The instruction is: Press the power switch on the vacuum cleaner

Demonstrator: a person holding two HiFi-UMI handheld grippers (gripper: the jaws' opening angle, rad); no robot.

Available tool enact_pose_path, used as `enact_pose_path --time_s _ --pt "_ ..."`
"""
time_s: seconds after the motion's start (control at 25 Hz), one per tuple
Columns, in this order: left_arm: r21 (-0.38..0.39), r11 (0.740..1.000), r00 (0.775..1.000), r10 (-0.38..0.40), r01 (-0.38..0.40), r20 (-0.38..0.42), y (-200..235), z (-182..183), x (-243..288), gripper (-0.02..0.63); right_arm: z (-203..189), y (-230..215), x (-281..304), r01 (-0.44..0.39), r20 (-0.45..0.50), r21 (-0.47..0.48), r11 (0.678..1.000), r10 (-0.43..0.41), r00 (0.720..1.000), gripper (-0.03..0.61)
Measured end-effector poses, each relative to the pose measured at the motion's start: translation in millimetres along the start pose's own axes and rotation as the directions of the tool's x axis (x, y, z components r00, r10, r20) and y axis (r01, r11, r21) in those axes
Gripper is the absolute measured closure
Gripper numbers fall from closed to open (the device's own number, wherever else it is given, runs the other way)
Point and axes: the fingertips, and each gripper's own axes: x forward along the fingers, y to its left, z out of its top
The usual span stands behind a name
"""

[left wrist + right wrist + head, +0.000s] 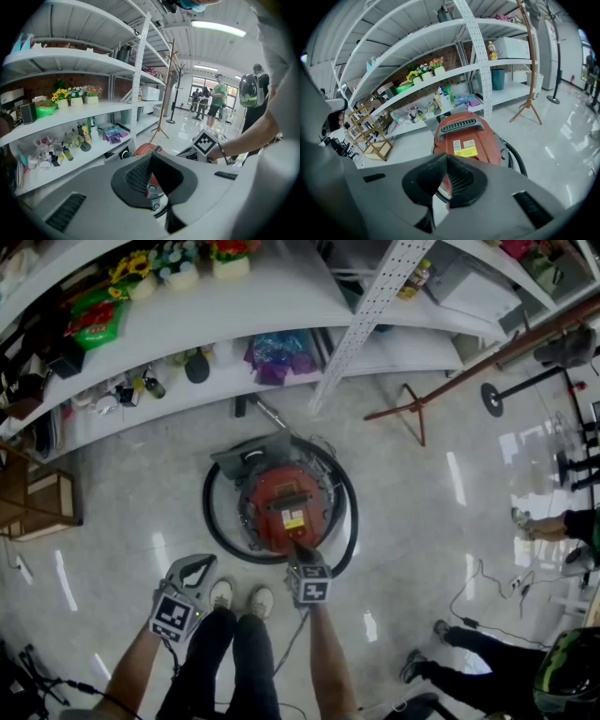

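A glossy pale floor (pixel 422 521) is seen carrying a red vacuum (pixel 286 507), ringed by its black hose (pixel 208 512). A coat stand (pixel 412 407) and a low wooden rack (pixel 42 502) are stood on it beside white shelves (pixel 281 292), where potted flowers (pixel 178 273), a green packet (pixel 98 324), small bottles (pixel 150 385) and a purple bag (pixel 272 357) are laid out.

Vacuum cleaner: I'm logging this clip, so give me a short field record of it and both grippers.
vacuum cleaner: red, on the floor, before the shelves
hose: black, looped round it
right gripper: jaws together, empty, tip over the cleaner's near end
left gripper: jaws together, empty, held off to the side
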Motion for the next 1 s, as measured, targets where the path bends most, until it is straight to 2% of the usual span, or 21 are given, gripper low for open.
enact_pose_path --time_s 0.08,0.48,1.0 --pt "0.019 1.000 1.000 -0.008 0.008 0.000 -1.6 4.2 -4.5 0.606 3.9 3.5 -9.6 0.005 0.011 -0.001 1.000 -0.005 1.000 0.566" --pt "-0.002 1.000 0.999 0.005 -0.005 0.048 -10.7 40.6 -30.3 0.607 26.7 20.4 -64.9 0.011 0.075 0.017 1.000 -0.013 0.997 0.566" --pt "0.028 1.000 0.993 0.001 -0.004 0.115 -20.3 89.0 -64.2 0.607 83.7 51.3 -149.9 0.022 0.216 0.008 1.000 -0.023 0.976 0.566"
